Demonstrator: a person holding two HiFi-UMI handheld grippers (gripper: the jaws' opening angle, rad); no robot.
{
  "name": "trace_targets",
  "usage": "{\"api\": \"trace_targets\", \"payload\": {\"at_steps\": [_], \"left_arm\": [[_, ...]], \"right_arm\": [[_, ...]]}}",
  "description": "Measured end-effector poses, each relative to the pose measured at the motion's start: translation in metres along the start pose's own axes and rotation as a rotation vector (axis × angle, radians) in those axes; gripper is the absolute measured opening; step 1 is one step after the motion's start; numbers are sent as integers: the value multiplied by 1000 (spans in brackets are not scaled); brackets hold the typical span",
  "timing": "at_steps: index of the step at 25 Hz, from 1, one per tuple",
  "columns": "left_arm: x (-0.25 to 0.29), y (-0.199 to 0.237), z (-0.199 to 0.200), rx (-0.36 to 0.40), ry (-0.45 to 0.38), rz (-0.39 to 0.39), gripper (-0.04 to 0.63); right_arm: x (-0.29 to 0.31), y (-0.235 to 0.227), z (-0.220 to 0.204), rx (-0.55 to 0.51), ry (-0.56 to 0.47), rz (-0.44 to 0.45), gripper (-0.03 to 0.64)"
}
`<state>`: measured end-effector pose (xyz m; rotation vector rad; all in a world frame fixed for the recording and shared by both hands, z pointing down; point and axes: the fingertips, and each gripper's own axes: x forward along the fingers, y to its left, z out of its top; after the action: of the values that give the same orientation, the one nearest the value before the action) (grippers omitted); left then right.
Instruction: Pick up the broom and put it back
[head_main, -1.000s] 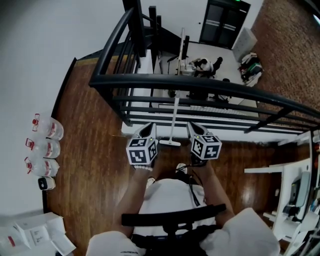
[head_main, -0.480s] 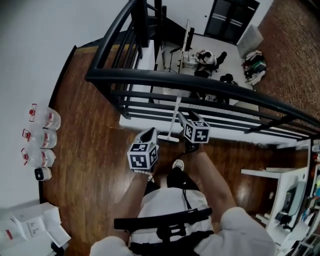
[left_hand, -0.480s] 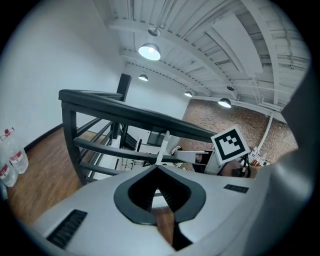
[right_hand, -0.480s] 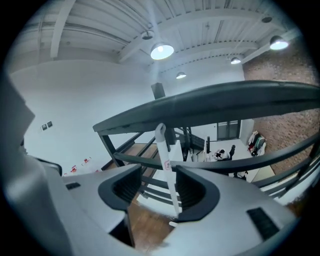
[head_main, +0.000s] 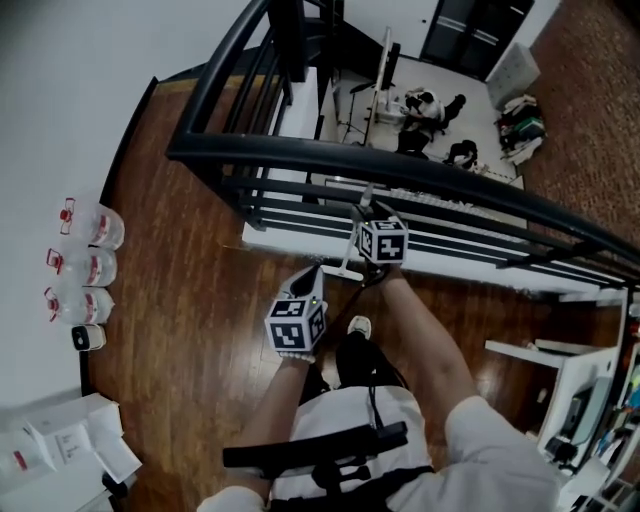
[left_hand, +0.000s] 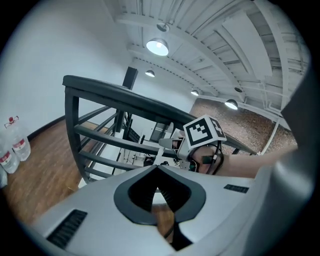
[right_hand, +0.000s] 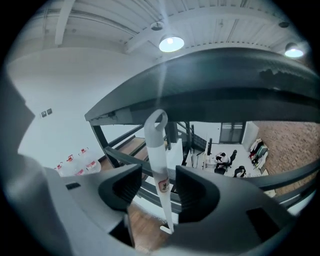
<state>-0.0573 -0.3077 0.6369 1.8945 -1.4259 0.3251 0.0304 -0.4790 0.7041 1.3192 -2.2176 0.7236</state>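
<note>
The right gripper (right_hand: 159, 170) has just been opening its jaws, and they now stand wide apart with the broom (right_hand: 156, 145) upright between them; neither pad appears to touch the white handle, though the wide-angle view leaves that a little uncertain. The left gripper (left_hand: 157, 168) has its jaw tips pressed together on nothing. A second ago, in the head view, both grippers sat side by side close to the person's body, flanking the broom's head. Now the right gripper (head_main: 366, 208) has gone forward to the handle at the railing (head_main: 450, 180), while the left gripper (head_main: 308, 278) hangs back and lower over the wooden floor (head_main: 190, 330). The broom (head_main: 352, 240) has kept its place, leaning against the black railing with its head on the floor at the railing's foot and its hanging loop up near the top rail. Along the white wall at the left, three clear bottles (head_main: 100, 228) with red tops stand in a row; how full they are cannot be told. White boxes (head_main: 60, 455) lie in the near left corner, their contents out of sight.
</note>
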Motion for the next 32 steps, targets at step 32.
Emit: {"api": "trace_targets", "payload": {"at_steps": [32], "left_arm": [[-52,6,19,64,-54,-70,-12]], "right_arm": [[-119,35,-5,-83,-59,-32,130]]}}
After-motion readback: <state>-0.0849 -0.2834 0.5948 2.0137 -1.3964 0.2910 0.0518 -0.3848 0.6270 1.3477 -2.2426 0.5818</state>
